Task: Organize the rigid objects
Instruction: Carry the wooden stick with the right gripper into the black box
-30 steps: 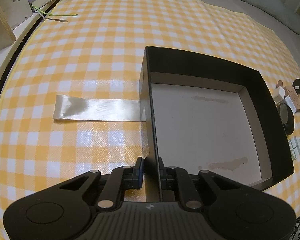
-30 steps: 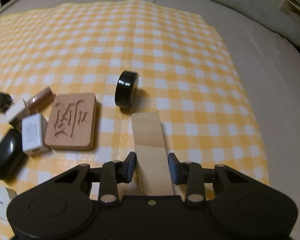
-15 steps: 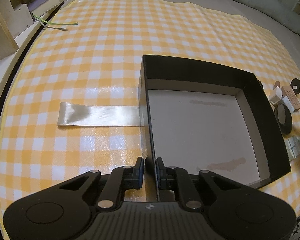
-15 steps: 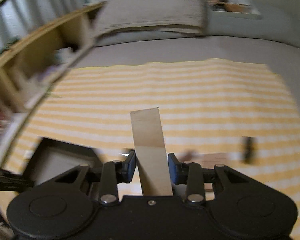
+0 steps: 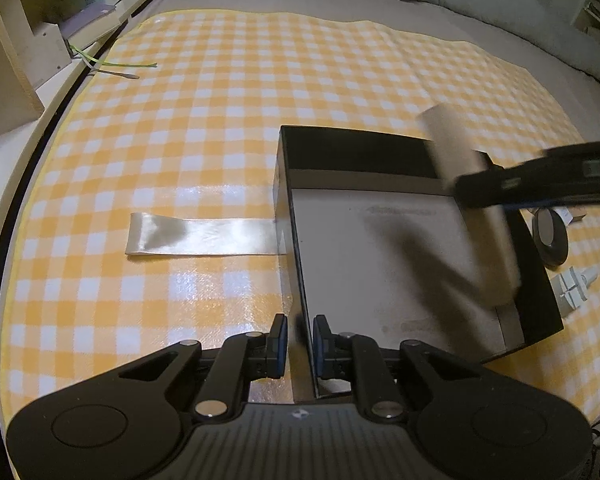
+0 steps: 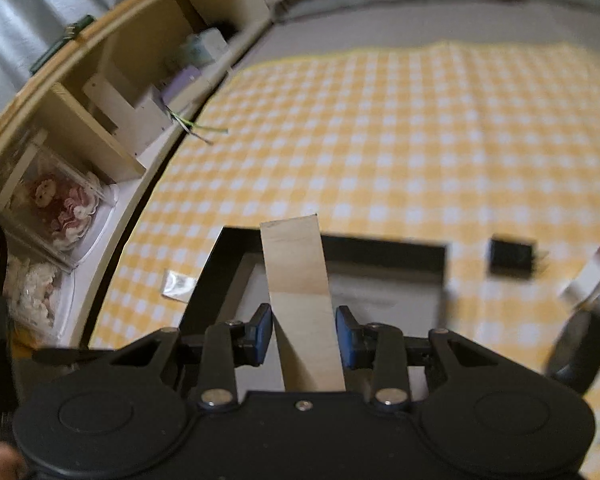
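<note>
Right tool (image 6: 303, 334) carries wooden slat (image 6: 300, 280) over empty black box (image 5: 380, 160).
Left tool (image 5: 300, 346) clamps box wall. Black puck (image 5: 552, 236), white adapter (image 5: 572, 286) unsorted on checked cloth (image 5: 220, 120).

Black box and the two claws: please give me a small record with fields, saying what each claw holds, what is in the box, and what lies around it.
surface: yellow checked cloth
box: black box, open top, pale floor, nothing lying inside
left claw: closed on the near wall of the box
right claw: holds a wooden strip above the box
left of box: shiny ribbon strip flat on the cloth
right of box: black round object, small white part
</note>
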Available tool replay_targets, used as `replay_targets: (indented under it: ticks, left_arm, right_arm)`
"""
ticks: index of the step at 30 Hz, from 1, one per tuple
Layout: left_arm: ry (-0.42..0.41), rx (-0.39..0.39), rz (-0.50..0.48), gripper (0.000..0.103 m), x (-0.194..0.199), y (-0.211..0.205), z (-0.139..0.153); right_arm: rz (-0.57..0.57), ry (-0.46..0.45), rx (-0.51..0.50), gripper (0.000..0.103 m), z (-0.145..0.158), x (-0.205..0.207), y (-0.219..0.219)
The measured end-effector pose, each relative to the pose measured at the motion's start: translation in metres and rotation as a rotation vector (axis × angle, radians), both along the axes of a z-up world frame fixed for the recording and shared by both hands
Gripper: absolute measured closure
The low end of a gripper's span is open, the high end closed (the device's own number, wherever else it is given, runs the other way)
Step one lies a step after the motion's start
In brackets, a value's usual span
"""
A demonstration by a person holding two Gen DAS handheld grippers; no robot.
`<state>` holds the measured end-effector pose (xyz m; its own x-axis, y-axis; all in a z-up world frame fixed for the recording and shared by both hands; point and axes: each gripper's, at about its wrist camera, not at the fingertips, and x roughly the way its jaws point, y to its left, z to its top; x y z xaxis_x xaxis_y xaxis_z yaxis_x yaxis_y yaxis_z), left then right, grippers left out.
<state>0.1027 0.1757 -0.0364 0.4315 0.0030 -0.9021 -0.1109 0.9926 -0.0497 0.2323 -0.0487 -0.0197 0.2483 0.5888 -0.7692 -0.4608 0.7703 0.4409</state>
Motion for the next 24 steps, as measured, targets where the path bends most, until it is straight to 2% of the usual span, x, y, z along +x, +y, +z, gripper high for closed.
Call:
replay_targets:
  ticks: [4, 8, 9, 11, 12, 14, 17, 20, 22, 24]
  left_arm:
    - [-0.008, -0.021, 0.006, 0.087, -0.004, 0.002, 0.004]
    - [-0.013, -0.02, 0.0, 0.087, -0.004, 0.0, 0.007]
    - [-0.013, -0.017, -0.001, 0.087, -0.003, -0.001, 0.007]
    - [-0.009, -0.015, -0.002, 0.088, -0.002, -0.002, 0.007]
    - [-0.009, -0.018, 0.0, 0.088, -0.002, 0.0, 0.007]
    - [-0.005, -0.02, 0.002, 0.088, -0.001, -0.001, 0.006]
    - [-0.001, -0.015, 0.005, 0.088, 0.001, -0.002, 0.006]
    - [0.002, -0.017, 0.013, 0.088, 0.004, 0.0, 0.006]
    - [0.003, -0.021, 0.018, 0.088, 0.004, 0.001, 0.006]
    - [0.002, -0.021, 0.02, 0.088, 0.003, 0.001, 0.006]
  right_arm:
    - [-0.045, 0.091, -0.01, 0.068, -0.023, -0.004, 0.023]
    - [-0.085, 0.134, 0.003, 0.068, -0.039, -0.004, 0.044]
    - [-0.098, 0.164, 0.041, 0.065, -0.043, -0.003, 0.047]
    - [-0.104, 0.244, 0.108, 0.053, -0.052, 0.0, 0.055]
    - [-0.107, 0.241, 0.101, 0.045, -0.051, -0.001, 0.057]
    - [-0.083, 0.196, 0.064, 0.045, -0.045, -0.004, 0.063]
    - [-0.087, 0.189, 0.064, 0.052, -0.043, -0.003, 0.062]
    - [-0.092, 0.194, 0.038, 0.065, -0.045, 0.002, 0.059]
    - [-0.089, 0.186, 0.007, 0.079, -0.047, 0.003, 0.052]
    - [-0.053, 0.159, -0.045, 0.079, -0.05, 0.001, 0.051]
